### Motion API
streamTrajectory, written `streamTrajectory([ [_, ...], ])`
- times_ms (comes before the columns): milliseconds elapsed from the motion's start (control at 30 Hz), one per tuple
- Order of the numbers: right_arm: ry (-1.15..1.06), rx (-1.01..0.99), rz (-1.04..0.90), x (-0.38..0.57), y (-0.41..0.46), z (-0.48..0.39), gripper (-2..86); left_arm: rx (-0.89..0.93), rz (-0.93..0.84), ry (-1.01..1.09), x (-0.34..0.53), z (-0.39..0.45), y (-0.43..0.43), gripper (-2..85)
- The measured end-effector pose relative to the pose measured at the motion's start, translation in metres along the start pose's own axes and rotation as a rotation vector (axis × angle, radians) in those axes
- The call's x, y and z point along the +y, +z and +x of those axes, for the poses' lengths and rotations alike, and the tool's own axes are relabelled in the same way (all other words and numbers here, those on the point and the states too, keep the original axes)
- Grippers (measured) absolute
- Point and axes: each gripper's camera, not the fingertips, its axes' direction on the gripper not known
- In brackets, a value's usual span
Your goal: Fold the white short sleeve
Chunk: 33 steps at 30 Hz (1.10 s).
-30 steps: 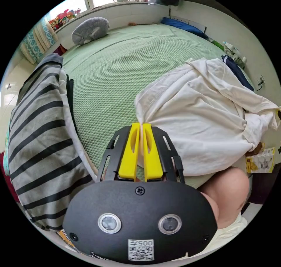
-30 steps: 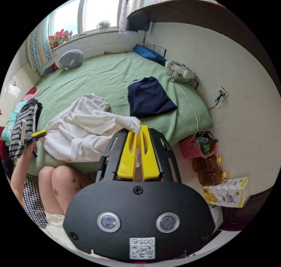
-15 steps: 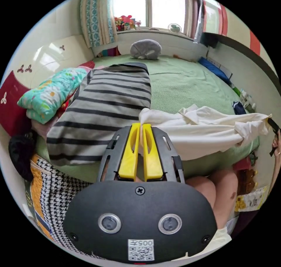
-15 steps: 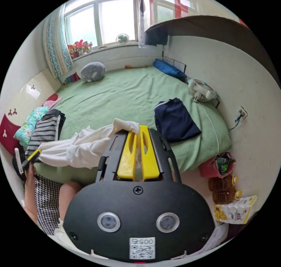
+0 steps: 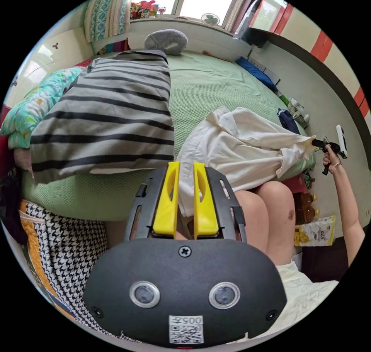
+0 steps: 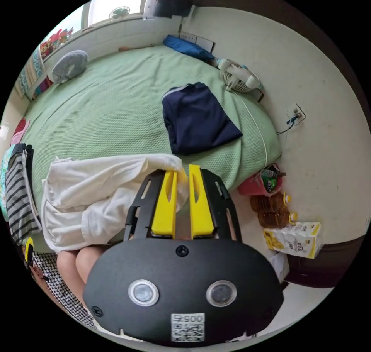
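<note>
At the bed's near edge, my left gripper is spread around the white short sleeve. My right gripper is spread too. A pink basket below holds packets

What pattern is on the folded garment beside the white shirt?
Grey with black stripes, clearest in the left gripper view.

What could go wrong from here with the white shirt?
The white shirt lies bunched, partly hanging over the bed edge onto the person's knees, so it may slide off. The left gripper and right gripper have jaws apart with cloth at them, which could snag.
</note>
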Motion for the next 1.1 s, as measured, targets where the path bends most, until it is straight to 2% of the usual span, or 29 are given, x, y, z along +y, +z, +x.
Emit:
streamTrajectory([
  [133, -0.041, 0.012, 0.082, 0.000, -0.022, -0.005, 3.7, 0.006, 0.003, 0.068, -0.027, 0.014, 0.016, 7.3],
  [267, -0.259, 0.100, 0.166, 0.008, -0.050, -0.050, 7.1, 0.039, -0.024, 0.117, -0.061, 0.027, 0.048, 8.7],
  [400, -0.623, -0.164, 0.233, 0.028, -0.071, -0.122, 10.1, 0.080, -0.061, 0.161, -0.097, 0.043, 0.078, 10.4],
  [467, -0.752, -0.225, 0.224, 0.035, -0.069, -0.158, 10.2, 0.058, -0.076, 0.195, -0.109, 0.051, 0.088, 11.0],
  [600, -1.011, -0.270, 0.159, 0.050, -0.048, -0.236, 9.9, 0.039, -0.123, 0.232, -0.127, 0.061, 0.104, 12.1],
  [700, -1.127, -0.227, 0.134, 0.056, -0.033, -0.276, 9.6, 0.047, -0.125, 0.242, -0.129, 0.062, 0.106, 12.5],
  [833, -1.122, -0.074, 0.148, 0.048, -0.013, -0.298, 4.0, 0.055, -0.113, 0.233, -0.129, 0.058, 0.103, 12.5],
  [900, -1.018, -0.074, 0.187, 0.031, -0.018, -0.287, -0.4, 0.050, -0.108, 0.237, -0.130, 0.057, 0.101, 12.4],
  [1033, -0.828, -0.086, 0.250, -0.005, -0.038, -0.244, -1.4, 0.048, -0.096, 0.240, -0.136, 0.056, 0.100, 12.5],
  [1100, -0.647, -0.050, 0.276, -0.037, -0.047, -0.200, -1.5, 0.052, -0.079, 0.239, -0.143, 0.060, 0.100, 12.4],
])
